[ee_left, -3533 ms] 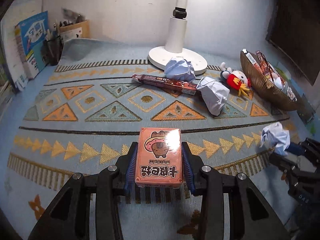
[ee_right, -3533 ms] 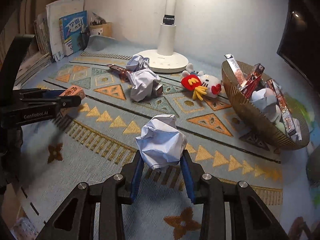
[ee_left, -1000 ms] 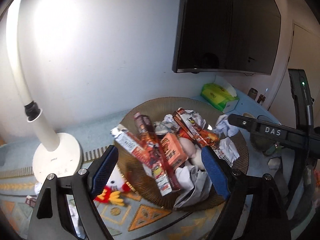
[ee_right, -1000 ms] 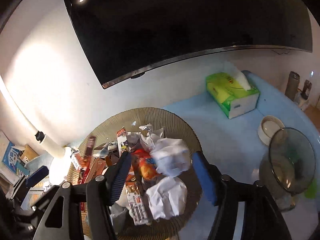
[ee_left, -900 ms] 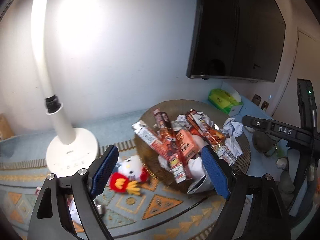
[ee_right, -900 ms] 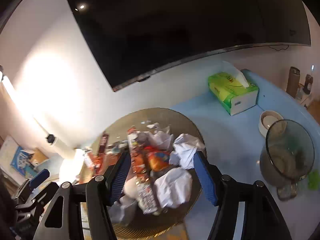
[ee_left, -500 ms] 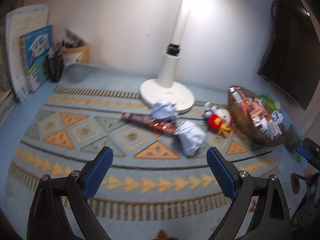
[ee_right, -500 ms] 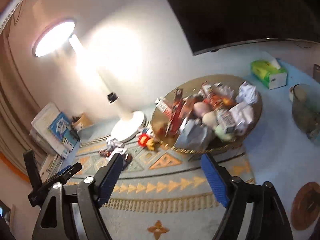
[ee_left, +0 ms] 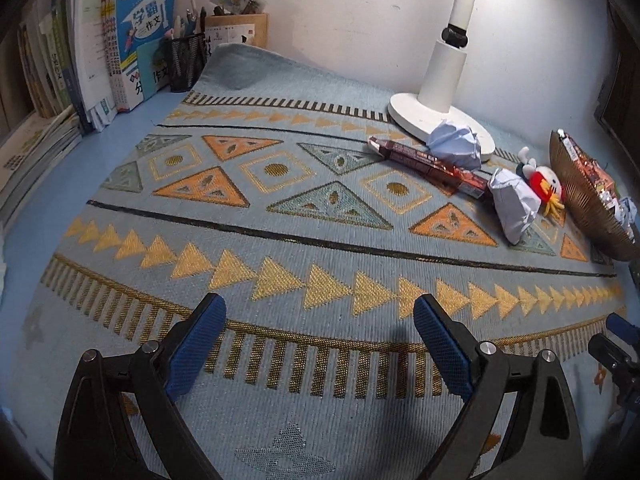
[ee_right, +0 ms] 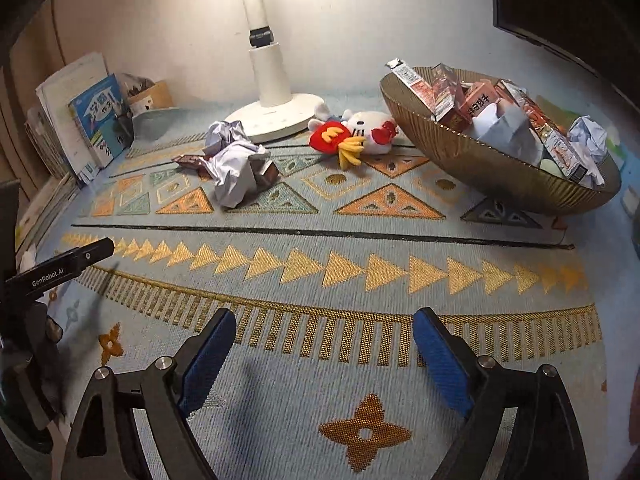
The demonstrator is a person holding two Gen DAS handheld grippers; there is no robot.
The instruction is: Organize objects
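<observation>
Blue-padded fingers are held wide apart on both tools, with nothing between them: the left gripper (ee_left: 318,334) and the right gripper (ee_right: 320,350) are poised low over the near edge of the patterned mat (ee_right: 360,264), a posture judged to suit a fresh pick.

What remains to be tidied is gathered at the far side of the mat, near the white lamp base (ee_right: 276,120). A crumpled paper ball (ee_left: 456,144) is seen resting against that base, and a long red snack box (ee_left: 432,168) is laid flat just beside it. A second paper wad (ee_left: 514,204) is lying over one end of the box, which would probably have to be cleared first. A plush toy (ee_right: 352,132) is lying on its side between the lamp base and the woven basket (ee_right: 460,152).

The basket is tipped toward the camera and is heaped with snack cartons and crumpled paper; some cartons are stood on end above the rim. Exactly what lies underneath cannot be told. Little spare room is judged to be left, so further items would need to be set on top with care.
</observation>
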